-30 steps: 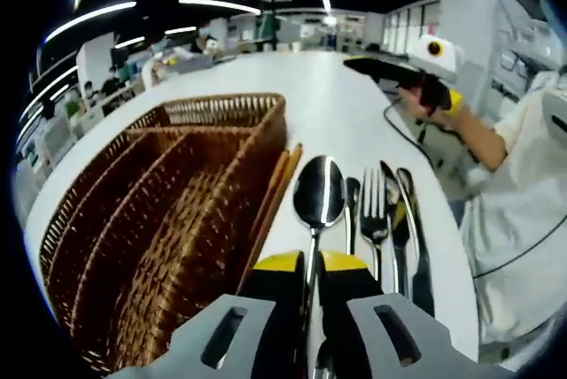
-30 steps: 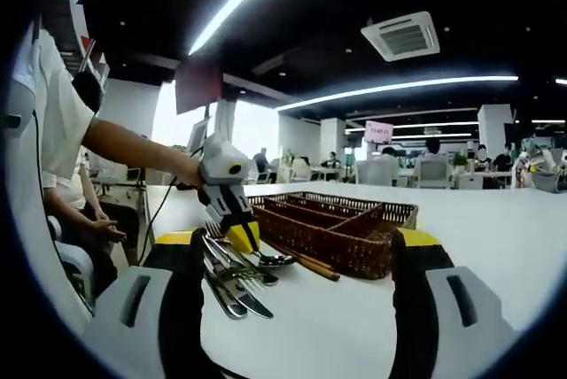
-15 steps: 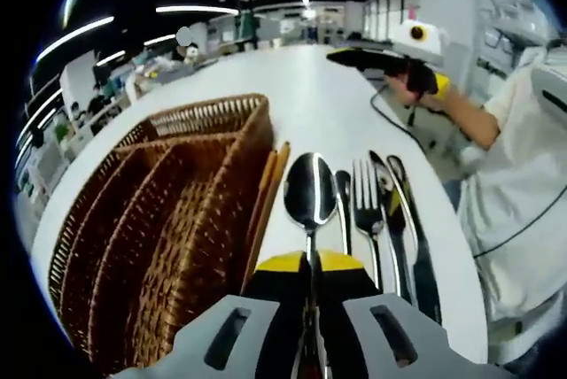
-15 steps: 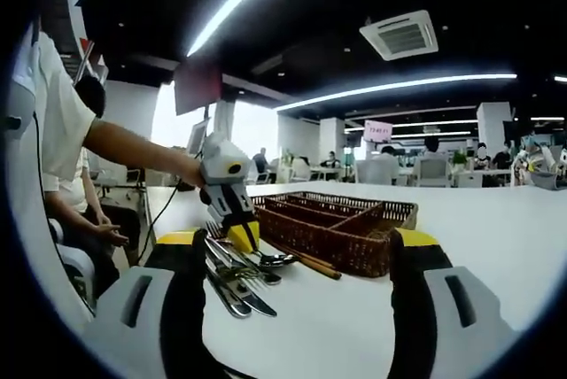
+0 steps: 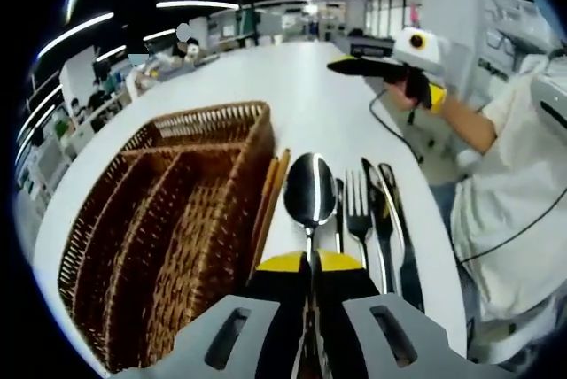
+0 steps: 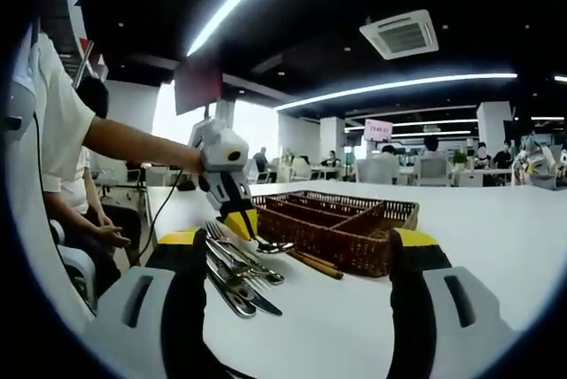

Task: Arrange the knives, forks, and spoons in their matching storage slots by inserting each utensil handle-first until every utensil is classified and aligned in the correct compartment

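The spoon (image 5: pixel 311 191) lies on the white counter (image 5: pixel 310 87) just beside the basket (image 5: pixel 168 220), bowl pointing away, its handle pinched between the pressed-together jaws of the left gripper (image 5: pixel 310 264). Just beyond it in the row lie a fork (image 5: pixel 358 211) and knives (image 5: pixel 383 211), side by side and close together; chopsticks (image 5: pixel 270 197) rest against the basket's near wall. From the right gripper view the same row of cutlery (image 6: pixel 235 264) sits near the counter's edge, in front of the basket (image 6: pixel 337 220).

As far as can be seen, the basket's compartments hold nothing, so sorting looks barely begun: the spoon is gripped but not yet placed, and everything else waits.

The right gripper (image 6: pixel 292 255) has its jaws spread wide and holds nothing, well apart from the cutlery. The counter beyond the basket is open and broad. The tight spots are the basket wall beside the spoon and the person's body at the near edge.
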